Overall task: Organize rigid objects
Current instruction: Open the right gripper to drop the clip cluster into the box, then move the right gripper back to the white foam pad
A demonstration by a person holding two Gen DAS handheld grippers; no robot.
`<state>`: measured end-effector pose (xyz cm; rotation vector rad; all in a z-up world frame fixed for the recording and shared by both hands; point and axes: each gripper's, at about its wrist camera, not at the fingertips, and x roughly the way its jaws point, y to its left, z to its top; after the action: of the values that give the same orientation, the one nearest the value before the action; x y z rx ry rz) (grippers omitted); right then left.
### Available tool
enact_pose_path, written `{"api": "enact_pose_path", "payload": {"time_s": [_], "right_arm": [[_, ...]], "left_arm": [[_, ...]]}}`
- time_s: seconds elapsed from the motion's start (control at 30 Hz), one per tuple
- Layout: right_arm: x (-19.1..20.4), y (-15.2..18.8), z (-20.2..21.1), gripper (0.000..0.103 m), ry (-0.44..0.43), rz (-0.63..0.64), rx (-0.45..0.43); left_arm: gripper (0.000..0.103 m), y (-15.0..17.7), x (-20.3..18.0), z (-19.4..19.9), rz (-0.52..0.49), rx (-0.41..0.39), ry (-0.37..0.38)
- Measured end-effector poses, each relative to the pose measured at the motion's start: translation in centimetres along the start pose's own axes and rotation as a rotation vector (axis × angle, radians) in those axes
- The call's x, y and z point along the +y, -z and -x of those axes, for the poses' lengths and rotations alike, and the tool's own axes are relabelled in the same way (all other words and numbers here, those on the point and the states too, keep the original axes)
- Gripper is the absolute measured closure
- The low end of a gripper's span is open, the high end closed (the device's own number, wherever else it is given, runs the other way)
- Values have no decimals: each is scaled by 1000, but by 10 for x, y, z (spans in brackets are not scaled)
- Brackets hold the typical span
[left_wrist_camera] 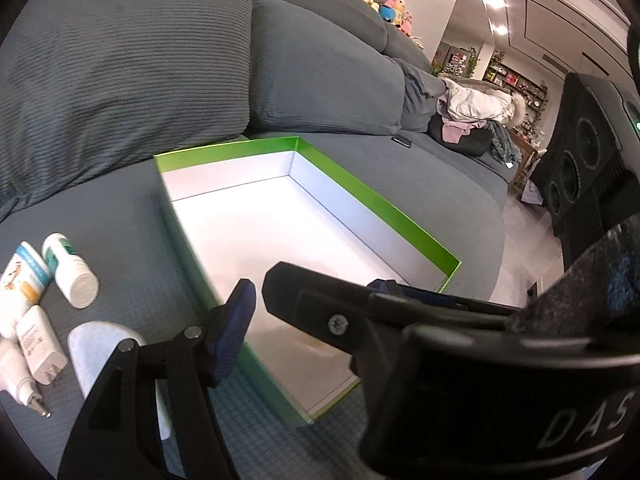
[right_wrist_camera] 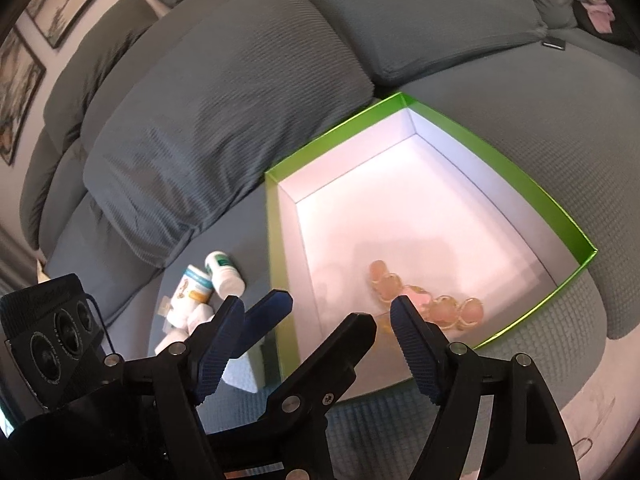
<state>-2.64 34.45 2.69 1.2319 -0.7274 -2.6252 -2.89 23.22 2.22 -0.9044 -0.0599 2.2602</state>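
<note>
1. Right gripper (right_wrist_camera: 316, 312) hangs spread and empty over the near edge of the green box (right_wrist_camera: 532, 188) on a grey sofa (right_wrist_camera: 224, 92)
2. Left gripper (left_wrist_camera: 312, 292) is also spread wide with nothing between its fingers, above the same box
3. Judged from the scene, the job has barely begun: only a pink bead bracelet (right_wrist_camera: 424, 296) lies in the box's near corner
4. A white bottle (left_wrist_camera: 72, 276), a tube (left_wrist_camera: 24, 280), a charger plug (left_wrist_camera: 38, 344) and a white pack (left_wrist_camera: 104, 344) wait outside, left of the box
5. Only the right wrist view shows the bracelet; the left view alone lays out the waiting pile plainly
</note>
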Motion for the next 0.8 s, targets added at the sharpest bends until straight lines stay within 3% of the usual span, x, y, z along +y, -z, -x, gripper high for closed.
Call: {"api": "enact_pose_path", "payload": {"time_s": [0.8], "right_arm": [[76, 22, -18, 26, -130, 115, 64]], "left_arm": [[37, 11, 56, 58, 42, -34, -130]]}}
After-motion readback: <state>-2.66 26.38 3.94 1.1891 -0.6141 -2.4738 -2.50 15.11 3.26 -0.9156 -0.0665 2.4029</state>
